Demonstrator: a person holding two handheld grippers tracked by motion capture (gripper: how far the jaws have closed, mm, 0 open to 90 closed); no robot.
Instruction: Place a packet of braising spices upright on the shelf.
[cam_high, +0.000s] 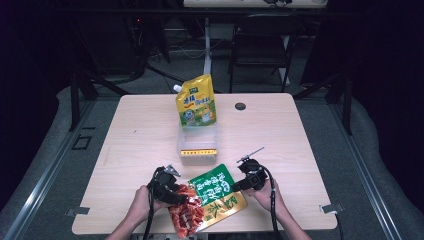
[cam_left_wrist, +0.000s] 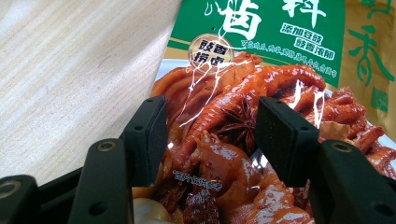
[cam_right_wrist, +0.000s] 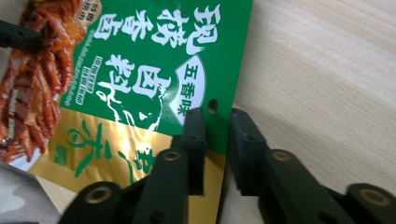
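A flat food packet (cam_high: 215, 192), green and gold with a red picture of braised chicken feet, lies at the table's front edge between my two grippers. My left gripper (cam_high: 181, 196) stands open at its red left part; in the left gripper view the jaws (cam_left_wrist: 210, 112) are wide apart over the chicken-feet picture (cam_left_wrist: 243, 121). My right gripper (cam_high: 235, 187) is at the packet's right edge. In the right gripper view its jaws (cam_right_wrist: 217, 114) are nearly together, with the green edge (cam_right_wrist: 140, 70) of the packet, near a small punched hole, running between them.
A yellow spouted pouch (cam_high: 196, 102) stands upright at the far end of a clear plastic box (cam_high: 199, 145) in the middle of the wooden table (cam_high: 125, 135). A small black round cap (cam_high: 240, 106) sits at the back right. A dark chair (cam_high: 260, 45) stands behind the table.
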